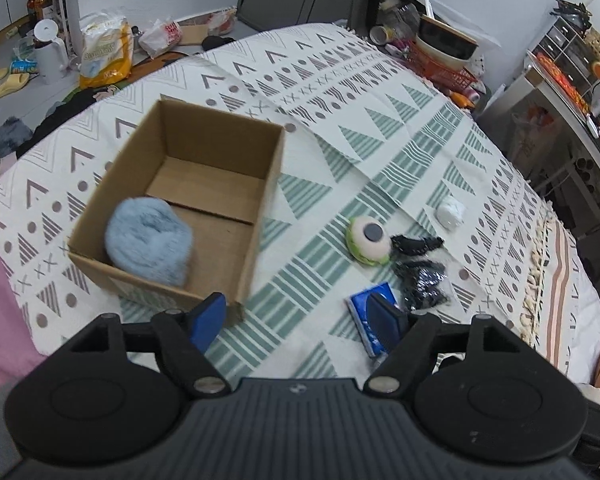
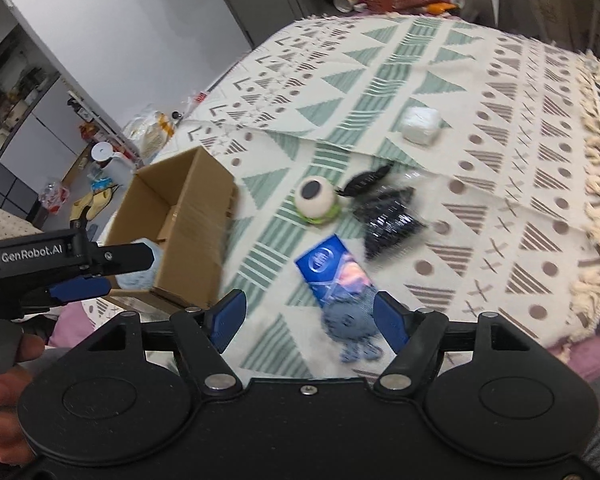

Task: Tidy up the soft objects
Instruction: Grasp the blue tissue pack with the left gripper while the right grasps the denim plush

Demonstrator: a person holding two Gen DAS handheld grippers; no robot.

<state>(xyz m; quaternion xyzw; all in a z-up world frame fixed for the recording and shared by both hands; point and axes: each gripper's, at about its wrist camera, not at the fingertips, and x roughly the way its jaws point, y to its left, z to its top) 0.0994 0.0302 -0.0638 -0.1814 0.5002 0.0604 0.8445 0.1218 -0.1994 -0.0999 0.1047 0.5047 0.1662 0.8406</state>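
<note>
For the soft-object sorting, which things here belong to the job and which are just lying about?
Job:
cardboard box
blue fluffy item inside it
eyeball plush
white soft lump
blue-grey plush
left gripper and right gripper, both open

Lying about:
blue packet
black hair clip
black glittery bag
patterned tablecloth

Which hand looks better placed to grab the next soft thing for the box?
The right, probably. Its open gripper hangs just above the grey-blue soft toy, beside the blue packet. The left gripper, also open, sits by the box, farther from the loose things.
</note>
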